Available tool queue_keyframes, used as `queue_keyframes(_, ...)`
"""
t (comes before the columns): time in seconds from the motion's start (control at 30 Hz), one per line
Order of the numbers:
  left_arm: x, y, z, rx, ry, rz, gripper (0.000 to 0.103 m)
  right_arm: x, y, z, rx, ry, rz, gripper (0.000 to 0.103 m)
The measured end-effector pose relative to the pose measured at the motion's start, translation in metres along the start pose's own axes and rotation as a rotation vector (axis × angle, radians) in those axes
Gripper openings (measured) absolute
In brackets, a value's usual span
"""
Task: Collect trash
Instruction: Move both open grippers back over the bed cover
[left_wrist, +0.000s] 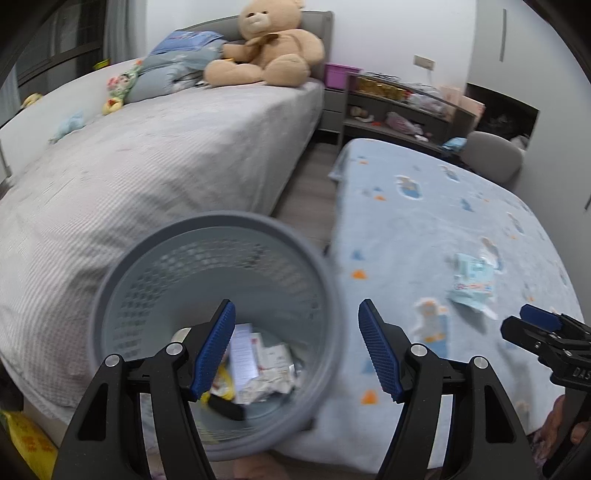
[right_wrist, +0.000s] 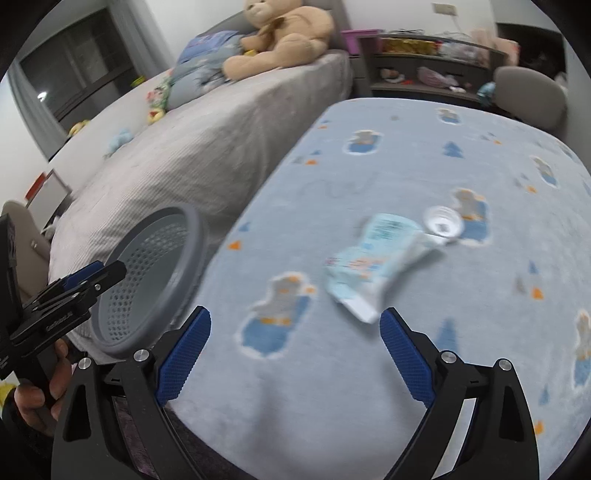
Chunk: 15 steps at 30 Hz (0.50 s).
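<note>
A grey mesh basket (left_wrist: 221, 221) stands between the two beds and holds papers and wrappers (left_wrist: 266, 369). My left gripper (left_wrist: 297, 308) is open above the basket's right side, with one finger over its mouth and the other over the blue blanket (left_wrist: 424, 221). Its pads touch nothing. In the right wrist view the basket (right_wrist: 192, 251) looks tilted, with the left gripper (right_wrist: 99, 275) at its rim. A crumpled light-blue wrapper (right_wrist: 376, 266) and a small white lid (right_wrist: 443, 221) lie on the blanket. My right gripper (right_wrist: 295, 317) is wide open just short of the wrapper (left_wrist: 472, 284).
A grey bed (left_wrist: 147, 166) on the left carries a teddy bear (left_wrist: 269, 48), pillows and small toys. Behind the blanket stand a cluttered shelf (left_wrist: 399, 107) and a grey chair (left_wrist: 495, 155). A yellow bag (left_wrist: 26, 439) lies low at the left. A hand (right_wrist: 37, 398) grips the left tool.
</note>
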<state>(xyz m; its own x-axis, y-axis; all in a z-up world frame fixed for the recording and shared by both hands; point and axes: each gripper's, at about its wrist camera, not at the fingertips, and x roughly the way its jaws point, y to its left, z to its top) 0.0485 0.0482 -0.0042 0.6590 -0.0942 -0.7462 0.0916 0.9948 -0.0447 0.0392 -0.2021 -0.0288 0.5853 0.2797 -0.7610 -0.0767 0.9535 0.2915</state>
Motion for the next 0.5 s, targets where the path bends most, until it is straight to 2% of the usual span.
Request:
queue_keyframes(0.2,0.007,-0.071,0.008,0.088,0.008,-0.094,0.066,-0.029,-0.056,-0.005,0.066,-0.049,-0.075,0.091)
queue_keyframes(0.27,0.011,-0.095,0.011,0.116,0.021,-0.126,0.069,-0.036,-0.071,-0.005,0.084,-0.060,-0.094,0.092)
queue_keyframes(0.5,0.037,-0.153,0.025,0.160,0.085,-0.192,0.070,-0.053,-0.124,-0.011,0.159,-0.078,-0.132,0.092)
